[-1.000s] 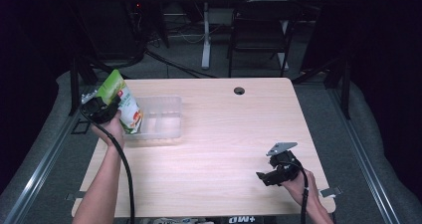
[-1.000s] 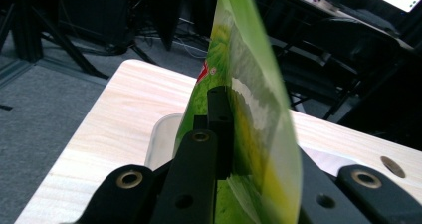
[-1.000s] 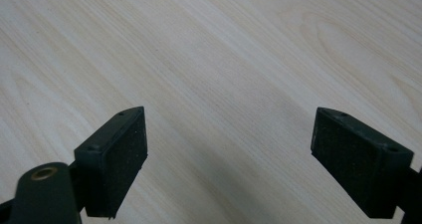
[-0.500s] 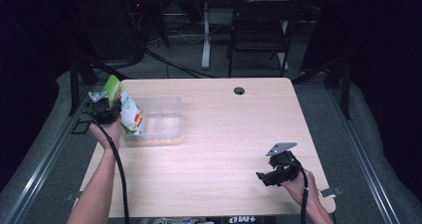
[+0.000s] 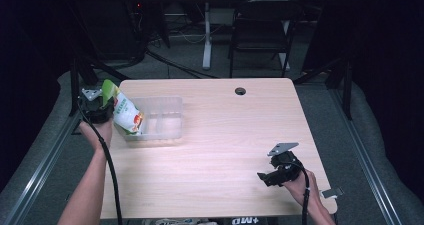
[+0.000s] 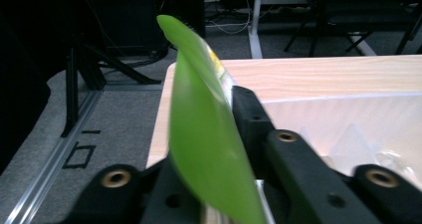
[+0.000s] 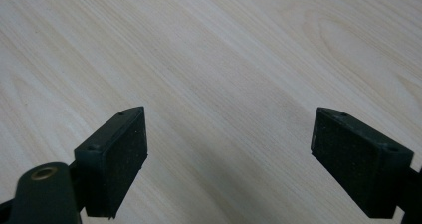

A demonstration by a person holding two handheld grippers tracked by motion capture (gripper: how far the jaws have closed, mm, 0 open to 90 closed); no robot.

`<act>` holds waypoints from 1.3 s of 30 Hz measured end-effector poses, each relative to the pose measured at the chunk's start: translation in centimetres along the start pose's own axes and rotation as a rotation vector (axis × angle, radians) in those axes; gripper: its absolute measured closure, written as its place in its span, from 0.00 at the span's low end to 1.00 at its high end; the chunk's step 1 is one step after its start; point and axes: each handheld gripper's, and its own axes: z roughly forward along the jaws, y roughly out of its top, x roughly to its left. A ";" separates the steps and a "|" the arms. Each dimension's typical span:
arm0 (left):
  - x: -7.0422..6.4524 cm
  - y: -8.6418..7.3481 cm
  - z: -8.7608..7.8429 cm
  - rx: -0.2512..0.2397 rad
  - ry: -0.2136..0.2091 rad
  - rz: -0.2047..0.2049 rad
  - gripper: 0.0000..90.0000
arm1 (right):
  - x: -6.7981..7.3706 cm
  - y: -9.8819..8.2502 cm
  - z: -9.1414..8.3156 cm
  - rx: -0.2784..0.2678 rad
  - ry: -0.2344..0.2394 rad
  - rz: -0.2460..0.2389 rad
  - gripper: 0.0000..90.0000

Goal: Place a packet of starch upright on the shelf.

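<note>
A green and white snack pouch point(image 5: 125, 116) hangs tilted over the left end of a clear plastic container point(image 5: 162, 120) at the table's left side. My left gripper point(image 5: 102, 107) is shut on the pouch's green top edge, and its jaws have just tightened on it. In the left gripper view the green pouch point(image 6: 204, 134) stands edge-on between the black jaws of the left gripper point(image 6: 219, 104), with the container point(image 6: 348, 114) beyond. My right gripper point(image 5: 267, 177) rests low over the table's front right, open, nothing between the jaws of the right gripper point(image 7: 229, 154).
The light wooden table point(image 5: 235, 135) has a round cable hole point(image 5: 240, 91) near its back edge. A dark chair point(image 5: 262, 30) and a desk leg point(image 5: 206, 35) stand behind the table. A metal rail point(image 5: 45, 160) runs along the floor at the left.
My left gripper has sunk a little with the pouch, bringing its lower end down at the container's left end. The right gripper has stayed put.
</note>
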 end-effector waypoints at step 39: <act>1.4 -0.9 -6.3 0.001 -0.042 0.004 0.17 | 0.3 -0.1 -0.5 0.004 -0.010 -0.010 0.16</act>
